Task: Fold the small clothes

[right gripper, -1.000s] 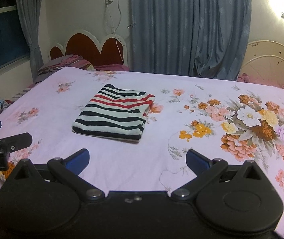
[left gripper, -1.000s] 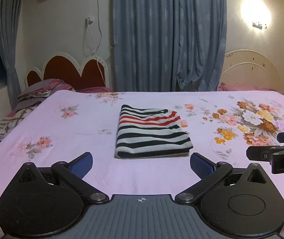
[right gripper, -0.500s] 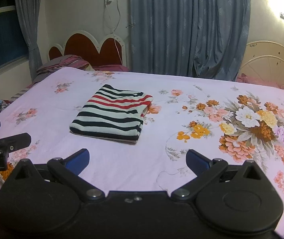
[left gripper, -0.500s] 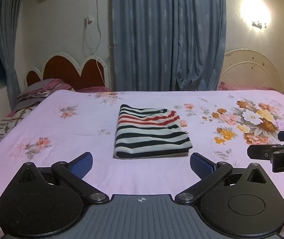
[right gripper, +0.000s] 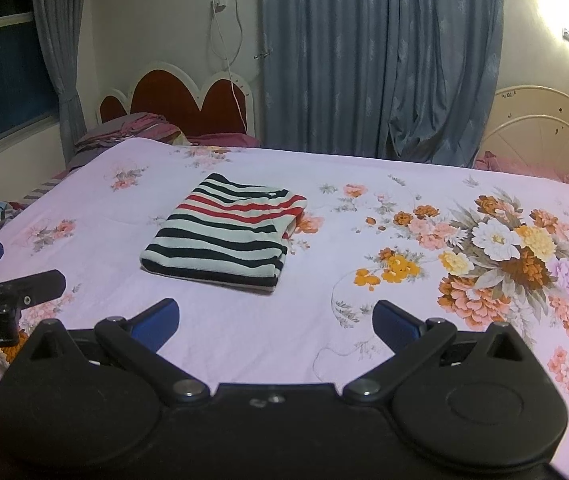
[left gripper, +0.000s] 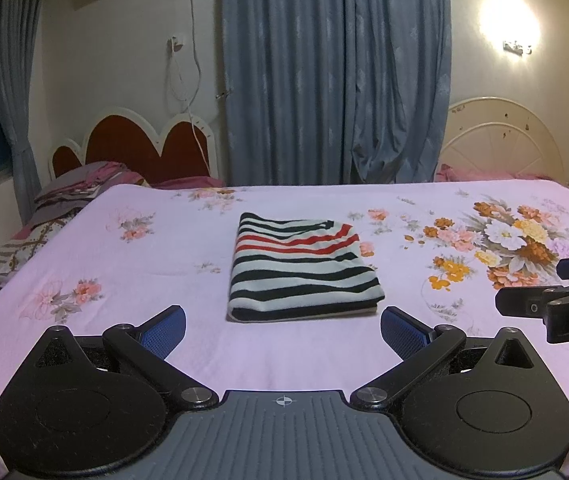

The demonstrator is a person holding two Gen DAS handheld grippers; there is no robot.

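Your left gripper [left gripper: 283, 330] hangs low over the near edge of the bed [left gripper: 132, 280] with its two blue-padded fingers [left gripper: 164, 330] spread wide and nothing between them. The folded striped garment [left gripper: 300, 270] lies flat on the pink floral sheet straight ahead of that gap, just beyond the fingertips and apart from them; its thick folded edge faces you, and its width nearly fills the space between your two pads. The red stripes sit on the far half, the black and white ones on the near half.

Your right gripper [right gripper: 276, 318] is likewise wide apart and holds nothing. From its camera the same garment [right gripper: 226, 236] lies ahead and to the left of the gap, beyond the left fingertip [right gripper: 160, 318] and well clear of the right one. The big printed flower cluster [right gripper: 500, 256] on the sheet lies ahead and to the right of your right finger.

Each gripper shows in the other's view: the right one reaches in at the right edge of the left camera [left gripper: 552, 304], and the left one at the left edge of the right camera [right gripper: 8, 288]. Both stand off to the garment's sides, touching neither it nor each other.

Beyond the garment hang blue curtains [left gripper: 336, 80].
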